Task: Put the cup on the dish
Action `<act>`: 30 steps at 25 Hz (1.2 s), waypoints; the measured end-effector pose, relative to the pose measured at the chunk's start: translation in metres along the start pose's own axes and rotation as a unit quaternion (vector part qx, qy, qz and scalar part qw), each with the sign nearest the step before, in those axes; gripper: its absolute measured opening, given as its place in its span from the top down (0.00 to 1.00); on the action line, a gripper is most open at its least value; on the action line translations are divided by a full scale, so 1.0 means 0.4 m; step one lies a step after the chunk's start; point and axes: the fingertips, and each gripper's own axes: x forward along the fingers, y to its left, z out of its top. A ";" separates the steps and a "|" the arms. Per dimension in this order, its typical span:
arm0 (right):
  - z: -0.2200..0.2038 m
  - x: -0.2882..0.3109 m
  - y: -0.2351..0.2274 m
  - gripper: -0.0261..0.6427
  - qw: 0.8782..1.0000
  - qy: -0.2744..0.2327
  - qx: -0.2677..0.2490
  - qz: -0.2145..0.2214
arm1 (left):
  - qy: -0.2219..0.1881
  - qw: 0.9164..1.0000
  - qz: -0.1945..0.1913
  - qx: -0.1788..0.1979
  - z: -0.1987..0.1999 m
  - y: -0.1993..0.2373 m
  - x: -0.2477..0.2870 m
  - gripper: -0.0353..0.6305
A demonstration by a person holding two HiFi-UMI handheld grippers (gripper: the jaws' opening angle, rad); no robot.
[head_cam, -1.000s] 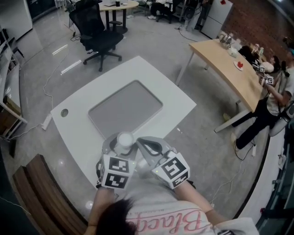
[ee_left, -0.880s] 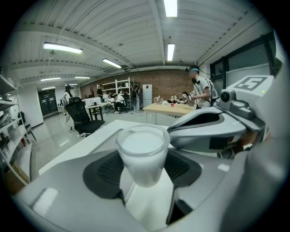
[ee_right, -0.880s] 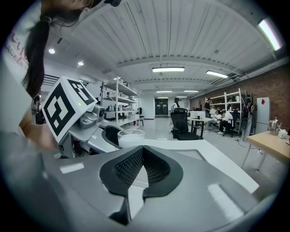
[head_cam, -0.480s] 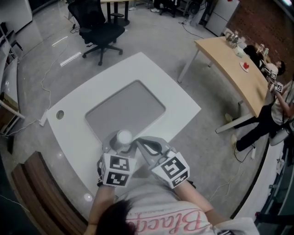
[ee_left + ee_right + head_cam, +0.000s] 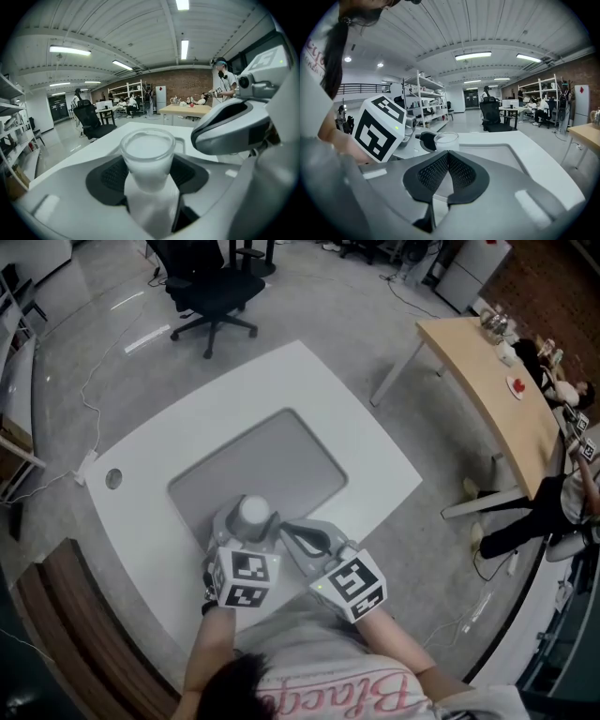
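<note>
A frosted white cup [image 5: 253, 511] stands upright between the pads of my left gripper [image 5: 249, 525], which is shut on it just above the near edge of the grey rectangular tray [image 5: 267, 460] set into the white table [image 5: 169, 442]. In the left gripper view the cup [image 5: 147, 157] fills the gap between both black pads [image 5: 111, 176]. Close to the right of it, my right gripper [image 5: 298, 535] has its jaws shut with nothing between them. In the right gripper view its pads [image 5: 433, 172] meet, and the cup [image 5: 446, 140] shows just beyond them.
The table has a round cable hole [image 5: 112, 479] at its left corner. A black office chair [image 5: 211, 282] stands on the floor beyond it. A wooden table [image 5: 492, 395] with a person [image 5: 553, 498] beside it is at the right. A brown bench [image 5: 84, 634] runs at the lower left.
The head view has swung, so the table sits a little differently in the picture. Both grippers and the cup have edged slightly toward the grey tray. The grip on the cup is unchanged.
</note>
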 end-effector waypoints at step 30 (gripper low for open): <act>-0.053 0.086 -0.085 0.96 0.997 0.063 0.030 0.033 | 0.023 1.000 0.011 -0.008 -0.078 0.043 0.163 0.55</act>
